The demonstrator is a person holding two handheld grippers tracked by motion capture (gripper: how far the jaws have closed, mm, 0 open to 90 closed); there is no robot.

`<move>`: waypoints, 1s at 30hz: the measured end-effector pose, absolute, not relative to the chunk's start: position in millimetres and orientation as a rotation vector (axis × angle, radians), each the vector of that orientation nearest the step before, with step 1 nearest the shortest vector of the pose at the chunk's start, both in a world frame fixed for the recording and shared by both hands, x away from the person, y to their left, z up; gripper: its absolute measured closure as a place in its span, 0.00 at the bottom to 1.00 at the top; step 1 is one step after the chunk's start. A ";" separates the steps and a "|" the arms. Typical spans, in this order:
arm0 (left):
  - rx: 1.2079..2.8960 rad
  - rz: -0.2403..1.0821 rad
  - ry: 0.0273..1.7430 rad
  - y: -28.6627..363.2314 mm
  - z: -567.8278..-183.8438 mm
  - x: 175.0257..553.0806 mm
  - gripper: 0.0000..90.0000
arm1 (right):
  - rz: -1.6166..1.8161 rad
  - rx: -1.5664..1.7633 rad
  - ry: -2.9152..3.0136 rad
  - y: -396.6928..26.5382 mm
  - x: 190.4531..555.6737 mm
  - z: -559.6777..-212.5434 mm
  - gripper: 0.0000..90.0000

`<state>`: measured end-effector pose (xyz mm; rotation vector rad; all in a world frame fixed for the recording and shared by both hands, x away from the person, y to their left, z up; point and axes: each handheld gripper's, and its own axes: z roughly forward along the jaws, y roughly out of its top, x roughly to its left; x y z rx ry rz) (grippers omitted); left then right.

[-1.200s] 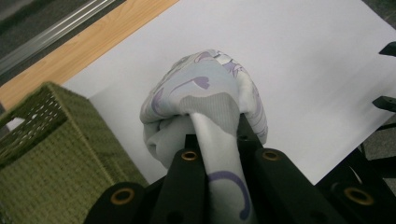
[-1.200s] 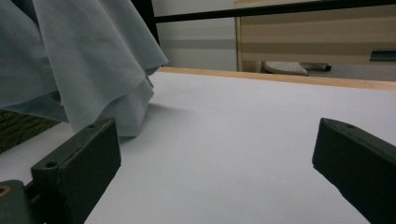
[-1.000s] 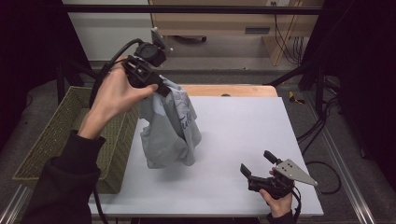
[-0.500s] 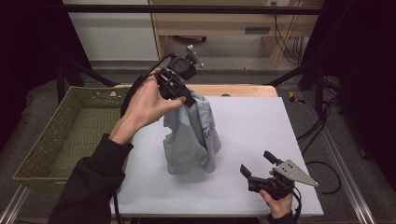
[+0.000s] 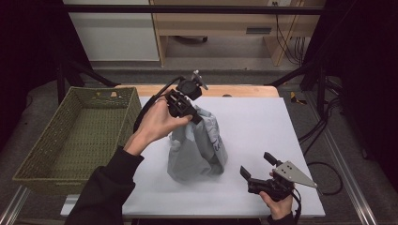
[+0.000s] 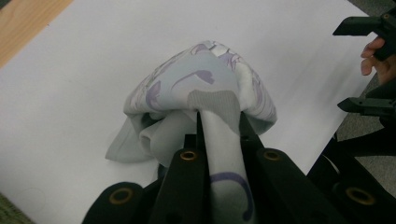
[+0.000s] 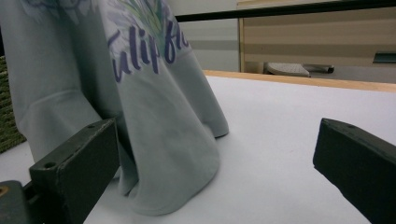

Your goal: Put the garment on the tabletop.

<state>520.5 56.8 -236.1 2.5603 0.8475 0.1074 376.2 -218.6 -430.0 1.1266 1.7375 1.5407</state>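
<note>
Pale grey cloth with purple print, a shirt, sits at the centre of the high view, bunched into a cone. Its lower folds rest on the white table; its top is gathered upward into my left gripper. In the left gripper view the shirt spreads out below the jaws, and a narrow ribbed strip of it runs up between them. The jaws are clamped on that strip, with fabric pressed on both sides. My left hand wraps the gripper body just left of the shirt's peak in the high view, and a black cable loops from the gripper above the hand.

My right gripper lies at the lower right of the high view, low over the table and well apart from the shirt. Its jaws stand wide with nothing between them. My right hand holds it from below, at the bottom edge of the frame. In the right gripper view the shirt hangs at the left of the frame, purple lettering showing on it, behind the left jaw.

A woven basket stands at the left of the high view, beside the table's left edge.
</note>
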 end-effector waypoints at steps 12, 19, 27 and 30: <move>2.555 0.035 0.818 43.1 -280.0 519.9 0.93 | 1.553 1.138 1.735 -219.0 376.6 -430.5 0.01; 2.544 -0.008 0.807 38.3 -308.9 517.2 0.92 | 1.575 1.146 1.734 -218.1 376.0 -430.4 0.01; 2.575 -0.050 0.797 30.2 -338.2 515.9 0.90 | 1.555 1.144 1.733 -218.6 376.8 -431.3 0.01; 2.592 -0.067 0.787 28.4 -348.0 514.0 0.90 | 1.551 1.142 1.735 -218.8 376.8 -431.4 0.01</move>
